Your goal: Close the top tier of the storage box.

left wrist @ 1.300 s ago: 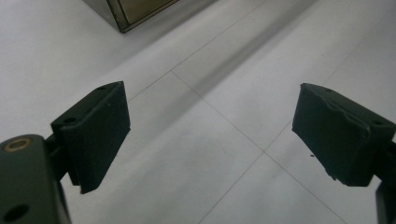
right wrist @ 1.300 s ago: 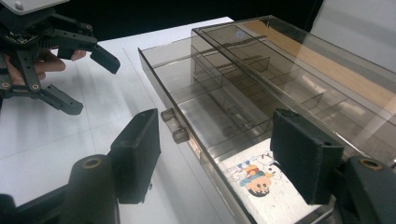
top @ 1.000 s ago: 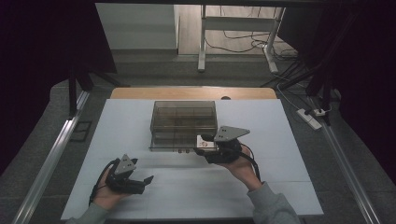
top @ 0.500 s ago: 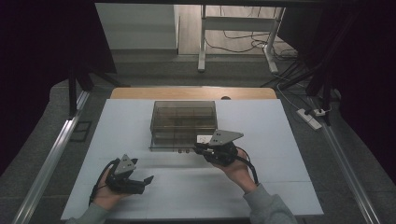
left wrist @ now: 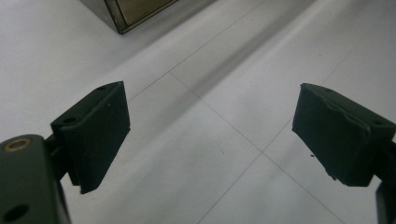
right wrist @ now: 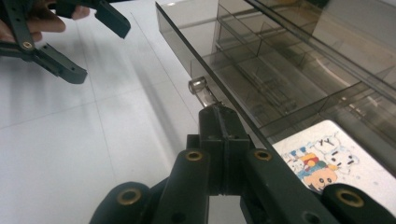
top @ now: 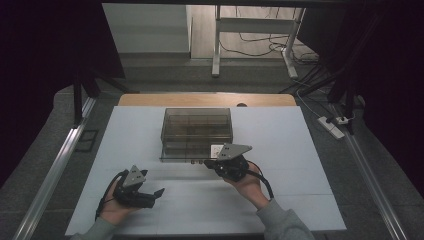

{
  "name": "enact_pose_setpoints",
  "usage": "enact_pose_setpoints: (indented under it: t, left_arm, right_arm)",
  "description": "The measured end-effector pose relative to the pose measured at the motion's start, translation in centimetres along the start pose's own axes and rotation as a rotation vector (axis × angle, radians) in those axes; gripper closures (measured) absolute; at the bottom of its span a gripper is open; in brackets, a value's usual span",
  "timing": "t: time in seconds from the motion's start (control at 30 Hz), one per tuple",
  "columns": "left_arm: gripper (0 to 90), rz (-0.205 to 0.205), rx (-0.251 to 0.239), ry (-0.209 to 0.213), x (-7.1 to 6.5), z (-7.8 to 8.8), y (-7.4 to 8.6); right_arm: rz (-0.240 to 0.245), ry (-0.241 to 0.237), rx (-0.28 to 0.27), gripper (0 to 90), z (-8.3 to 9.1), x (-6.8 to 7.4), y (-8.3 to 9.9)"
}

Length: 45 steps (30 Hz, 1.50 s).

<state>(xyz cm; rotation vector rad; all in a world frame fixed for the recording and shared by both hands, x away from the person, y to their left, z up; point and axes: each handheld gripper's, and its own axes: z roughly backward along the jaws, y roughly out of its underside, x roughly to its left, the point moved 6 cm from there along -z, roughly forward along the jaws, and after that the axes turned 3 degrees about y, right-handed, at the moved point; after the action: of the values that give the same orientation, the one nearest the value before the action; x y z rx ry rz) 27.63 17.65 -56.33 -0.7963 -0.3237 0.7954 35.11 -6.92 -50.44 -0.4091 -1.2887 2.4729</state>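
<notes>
A smoky translucent drawer box (top: 197,130) stands mid-table. Its front panel (right wrist: 187,51) carries a small clear knob (right wrist: 198,87). My right gripper (top: 208,163) is at the box's front edge. Its jaws have just been closing and now stand together (right wrist: 217,113) with their tip pinched on the base of that knob. A white cartoon sticker (right wrist: 322,158) lies just right of the jaws, by the box's front. My left gripper (top: 155,196) rests low on the table at the front left, open (left wrist: 210,140), with bare table between its pads.
The left gripper (right wrist: 93,44) and its hand sit off to the side of the box, apart from it. The white table (top: 300,150) has free room around the box. Beyond the far edge stand a desk frame and cables (top: 260,40) on the floor.
My right gripper has shifted a little left and down to the box's front edge. The left hand has stayed where it was.
</notes>
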Motion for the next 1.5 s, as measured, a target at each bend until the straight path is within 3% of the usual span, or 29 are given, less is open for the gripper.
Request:
enact_pose_setpoints:
  t: [0.63, 1.5]
  left_arm:
    - [11.3, -0.002, 0.004, 0.000, 0.0, -0.1, 0.0]
    - [11.4, -0.005, 0.007, -0.003, -0.1, -0.1, 0.0]
  right_arm:
    - [-0.007, 0.045, 0.010, 89.6, -0.7, -0.3, 0.6]
    - [-0.011, 0.054, 0.006, 89.6, -1.2, -0.9, 0.7]
